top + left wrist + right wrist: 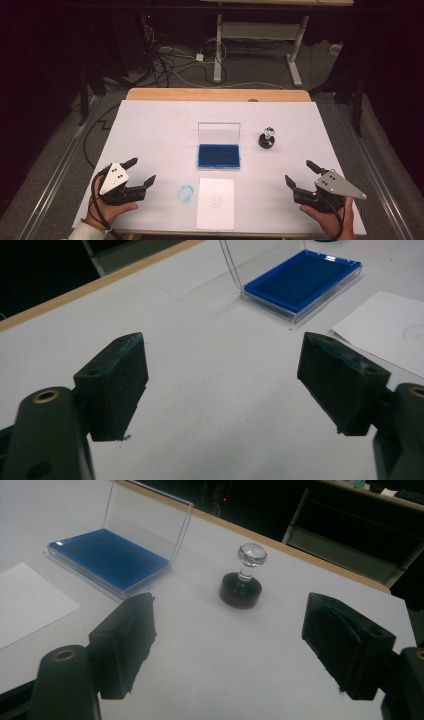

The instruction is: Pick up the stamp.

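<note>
The left tool rests at the near left corner of the desk, held in the person's left hand; its jaws stand wide apart and hold nothing. The right tool sits at the near right corner in the right hand, likewise spread wide with nothing between the jaws. Between the two, at the near edge, lies a white sheet of paper bearing a faint round mark; just left of it a blue smudge marks the white desk cover. Beyond the paper, near the middle of the desk, stands the blue ink pad in its clear case, with the transparent lid raised upright at its far side. To the right of the pad, apart from it, a round stamp with a dark base and clear knob stands upright, ahead of the right tool. Past the desk's wooden far edge, cables lie on the floor.
</note>
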A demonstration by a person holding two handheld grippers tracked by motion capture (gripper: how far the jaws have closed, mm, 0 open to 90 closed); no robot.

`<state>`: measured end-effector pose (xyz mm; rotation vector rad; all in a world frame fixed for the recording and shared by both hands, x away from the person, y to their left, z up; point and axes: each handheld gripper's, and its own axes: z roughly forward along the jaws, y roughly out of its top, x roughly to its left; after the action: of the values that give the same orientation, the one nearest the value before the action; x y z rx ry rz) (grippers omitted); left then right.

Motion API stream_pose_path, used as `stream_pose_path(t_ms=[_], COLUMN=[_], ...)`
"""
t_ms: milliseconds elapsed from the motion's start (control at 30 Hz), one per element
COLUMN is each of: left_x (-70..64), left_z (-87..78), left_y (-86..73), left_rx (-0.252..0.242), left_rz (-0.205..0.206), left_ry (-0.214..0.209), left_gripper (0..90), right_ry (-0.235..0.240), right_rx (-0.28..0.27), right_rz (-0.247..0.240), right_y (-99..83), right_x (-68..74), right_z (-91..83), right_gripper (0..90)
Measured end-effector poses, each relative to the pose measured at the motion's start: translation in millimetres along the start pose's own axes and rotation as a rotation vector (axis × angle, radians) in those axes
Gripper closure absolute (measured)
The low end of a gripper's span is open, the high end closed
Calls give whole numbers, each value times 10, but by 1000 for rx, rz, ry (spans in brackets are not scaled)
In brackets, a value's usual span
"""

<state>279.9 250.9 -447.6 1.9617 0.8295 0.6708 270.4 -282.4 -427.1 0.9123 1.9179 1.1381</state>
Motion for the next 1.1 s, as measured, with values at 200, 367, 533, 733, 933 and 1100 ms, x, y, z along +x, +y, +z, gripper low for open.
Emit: stream_pose_path(t_ms=[200,367,533,733,933,1100], left_x=[-44,-61,-82,-84,-81,-82], left_z=[33,59,79,108,113,96], left_y=[3,-19,-33,-40,-49,-50], left_rx=[25,40,54,64,65,49], left_rz=[15,30,37,37,36,32], left_ry=[7,-9,-11,-16,-33,-35], left_gripper=[198,198,199,201,202,202], right_ry=[4,4,23,32,42,56], right_rx=[22,34,52,82,130,174], right_rz=[-2,-15,-2,-2,-28,-19], right_y=[-25,-4,18,128,377,620], right_x=[18,12,-25,-151,-276,-391], right_z=[14,53,93,227,480,811], right_gripper=[215,212,196,188,193,202])
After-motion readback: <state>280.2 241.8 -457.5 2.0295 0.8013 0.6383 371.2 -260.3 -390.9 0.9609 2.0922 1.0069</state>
